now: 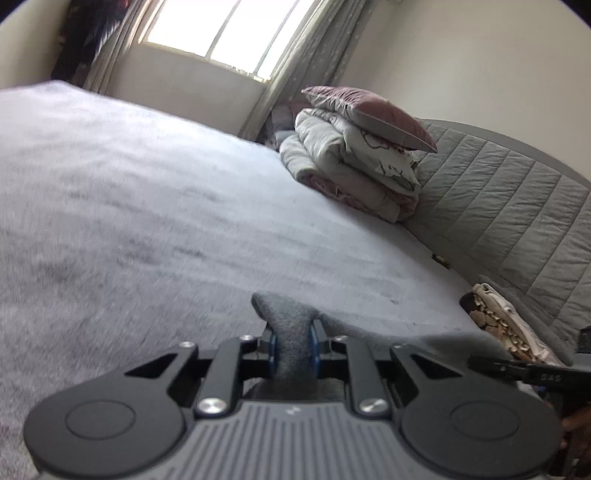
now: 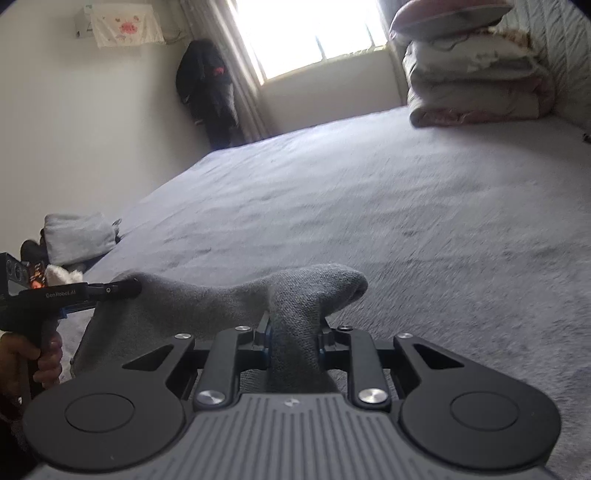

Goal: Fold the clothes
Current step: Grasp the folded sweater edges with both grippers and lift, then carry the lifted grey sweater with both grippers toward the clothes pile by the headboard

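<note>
While both fingers pinch grey garment (image 2: 192,306), grey bedspread (image 2: 369,192) spans room below window (image 2: 314,33).

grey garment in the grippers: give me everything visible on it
The grey garment looks like soft, fuzzy knit, plain grey with no print. It hangs stretched above the bed, sagging slightly. The right gripper is shut on a bunched fold that pokes out past its fingers; the left gripper pinches the other end the same way. Its lower part is hidden.

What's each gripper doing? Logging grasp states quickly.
Left gripper: closed on the grey garment.
Right gripper: closed on the same garment.
</note>
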`<control>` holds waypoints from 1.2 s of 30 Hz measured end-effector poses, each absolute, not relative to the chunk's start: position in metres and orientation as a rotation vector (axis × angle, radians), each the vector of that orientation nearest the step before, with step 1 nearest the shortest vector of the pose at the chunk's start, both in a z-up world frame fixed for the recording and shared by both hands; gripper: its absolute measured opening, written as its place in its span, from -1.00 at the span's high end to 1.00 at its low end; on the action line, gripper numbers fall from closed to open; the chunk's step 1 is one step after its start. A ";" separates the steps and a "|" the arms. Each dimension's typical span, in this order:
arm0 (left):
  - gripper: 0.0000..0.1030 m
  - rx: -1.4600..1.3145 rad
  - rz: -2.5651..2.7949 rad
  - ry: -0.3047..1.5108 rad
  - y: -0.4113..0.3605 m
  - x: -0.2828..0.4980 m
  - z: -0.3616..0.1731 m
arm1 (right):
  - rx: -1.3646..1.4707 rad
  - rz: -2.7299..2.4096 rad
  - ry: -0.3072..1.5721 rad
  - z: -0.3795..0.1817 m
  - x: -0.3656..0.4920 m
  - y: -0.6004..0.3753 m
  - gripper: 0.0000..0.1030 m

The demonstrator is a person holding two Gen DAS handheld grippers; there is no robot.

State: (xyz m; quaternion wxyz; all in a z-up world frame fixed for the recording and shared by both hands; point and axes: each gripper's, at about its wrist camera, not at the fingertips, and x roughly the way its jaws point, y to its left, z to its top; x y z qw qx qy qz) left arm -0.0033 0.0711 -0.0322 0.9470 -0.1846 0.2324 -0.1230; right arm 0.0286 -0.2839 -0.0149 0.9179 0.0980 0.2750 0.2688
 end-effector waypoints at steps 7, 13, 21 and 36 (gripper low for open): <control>0.67 -0.316 -0.214 0.398 0.046 0.004 -0.016 | 0.183 0.483 0.463 0.001 0.017 -0.295 0.56; 0.68 -0.276 -0.196 0.336 0.017 0.022 0.000 | 0.157 0.391 0.388 0.013 0.017 -0.306 0.57; 0.68 -0.212 -0.230 0.268 -0.032 0.064 0.027 | 0.114 0.231 0.293 0.029 0.017 -0.332 0.57; 0.69 -0.161 -0.377 0.179 -0.169 0.150 0.080 | 0.061 -0.149 0.055 0.061 0.009 -0.404 0.58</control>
